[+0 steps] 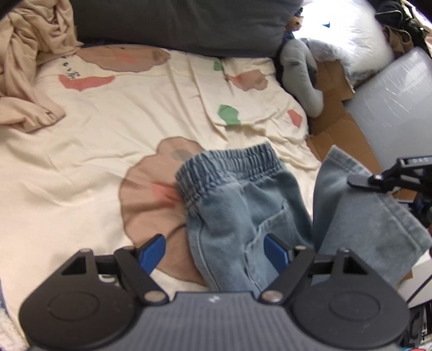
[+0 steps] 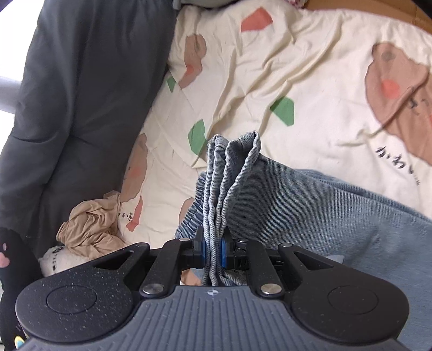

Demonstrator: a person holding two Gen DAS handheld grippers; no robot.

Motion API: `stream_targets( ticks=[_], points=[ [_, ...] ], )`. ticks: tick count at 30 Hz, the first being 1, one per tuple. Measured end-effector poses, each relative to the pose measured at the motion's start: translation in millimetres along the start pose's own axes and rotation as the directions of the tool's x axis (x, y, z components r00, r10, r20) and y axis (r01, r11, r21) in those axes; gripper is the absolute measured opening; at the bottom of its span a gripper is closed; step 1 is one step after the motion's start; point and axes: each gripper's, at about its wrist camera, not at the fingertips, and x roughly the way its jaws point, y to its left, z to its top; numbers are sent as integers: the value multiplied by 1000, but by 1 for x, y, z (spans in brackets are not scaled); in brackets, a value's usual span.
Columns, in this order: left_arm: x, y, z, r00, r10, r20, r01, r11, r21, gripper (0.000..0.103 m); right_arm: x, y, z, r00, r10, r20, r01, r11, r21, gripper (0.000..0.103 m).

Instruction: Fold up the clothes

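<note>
Small light-blue jeans (image 1: 237, 210) with an elastic waistband lie on the cream printed bed sheet (image 1: 108, 129). My left gripper (image 1: 216, 252) stands open just above the jeans' seat, its blue pads wide apart and pressing on nothing. My right gripper (image 2: 212, 247) is shut on the bunched hem ends of the jeans (image 2: 229, 172), with the fabric standing up between the blue pads. In the left wrist view the right gripper (image 1: 378, 179) shows at the right edge, holding the leg ends lifted over the rest of the jeans.
A crumpled beige garment (image 1: 27, 70) lies at the sheet's far left, also visible as a beige garment (image 2: 89, 226). A dark grey cushion (image 1: 175, 24) lines the far side. A grey soft toy (image 1: 299, 70), cardboard (image 1: 337, 127) and a white plastic bag (image 1: 351, 35) sit beyond the bed's right edge.
</note>
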Motion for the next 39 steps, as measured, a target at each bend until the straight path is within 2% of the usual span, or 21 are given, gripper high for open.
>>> stream_targets(
  ticks=[4,7,9,11,13,15,21,25,28,30,39],
  points=[
    [2,-1,2,1000,20,4,-20,1000,3,82,26,0,2,1000,-7,-24,7,1000,22,11],
    [3,-3,2,1000,25,6,-25,1000,9,82,45,-2,4,999,-1,-46,3,999,49,15],
    [3,-4,3,1000,29,10,-29,1000,12,82,56,-3,6,998,8,-66,-4,998,64,25],
    [0,-5,3,999,41,19,-41,999,11,81,67,0,8,995,26,-95,-20,998,68,29],
    [-5,-5,4,997,66,40,-66,998,7,81,66,5,10,993,13,-114,-6,998,64,35],
    [-11,-5,4,994,85,67,-85,996,-4,81,60,12,13,993,33,-109,-29,999,41,46],
    [-20,-10,3,989,101,109,-102,995,-2,81,42,18,26,993,64,-102,-60,997,43,56],
    [-19,-21,2,990,80,118,-85,996,35,81,43,23,34,993,43,-113,-38,998,48,60],
    [-16,-22,1,991,74,114,-78,996,33,81,45,31,37,990,24,-138,-19,999,40,70],
    [-15,-21,0,991,79,112,-83,996,30,81,45,40,38,989,16,-146,-16,1000,-3,78],
    [-13,-25,-1,993,66,99,-72,996,55,81,40,56,51,986,-83,-143,54,979,-196,82]
  ],
)
